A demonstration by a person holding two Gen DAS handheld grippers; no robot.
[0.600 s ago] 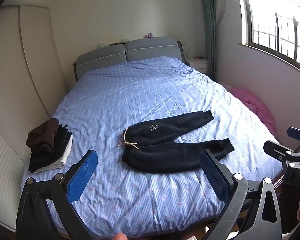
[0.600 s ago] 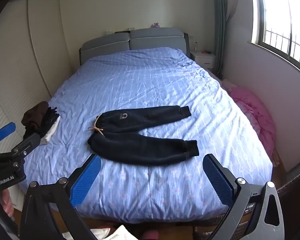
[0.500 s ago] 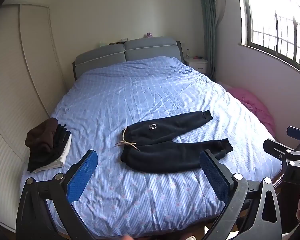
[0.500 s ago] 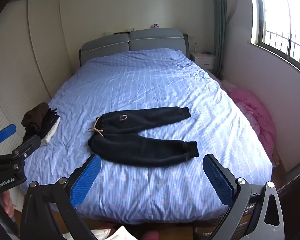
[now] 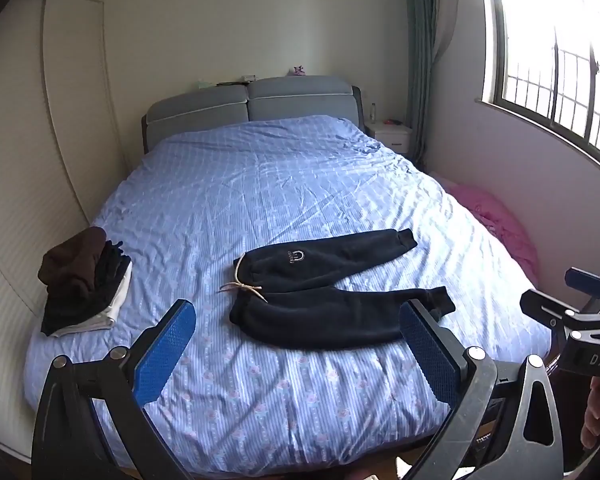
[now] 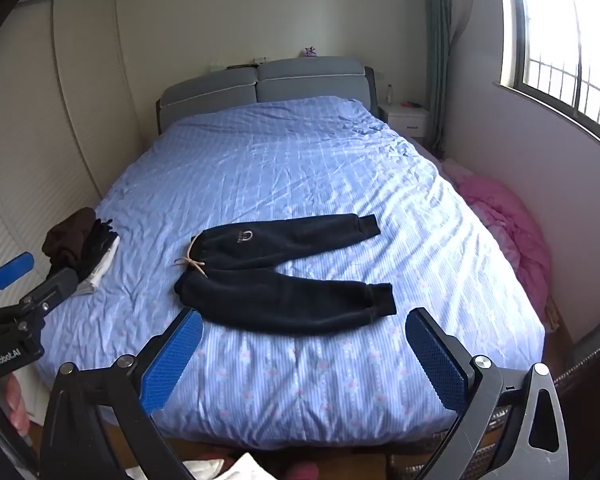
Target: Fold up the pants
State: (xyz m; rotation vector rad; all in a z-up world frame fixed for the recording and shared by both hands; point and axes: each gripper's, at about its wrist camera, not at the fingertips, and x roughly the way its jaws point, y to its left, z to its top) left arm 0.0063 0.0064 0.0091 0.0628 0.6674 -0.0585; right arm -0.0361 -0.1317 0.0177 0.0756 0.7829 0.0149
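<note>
Dark navy fleece pants (image 5: 332, 292) lie spread, legs rightward, mid-frame on blue striped bed (image 5: 300, 184); left hand-held gripper (image 5: 300, 344) and right hand-held gripper (image 6: 304, 356) both released, empty.

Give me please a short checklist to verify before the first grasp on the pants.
1. Left gripper open, nothing between its pads: ok.
2. Right gripper open, nothing held: ok.
3. Pants lie flat on the bed, legs apart: ok.
4. Nothing lies on the pants: ok.
5. Clothes stack is apart from the pants: ok.
6. Drawstring tucked in: not ok, it trails outside the waist.
</note>
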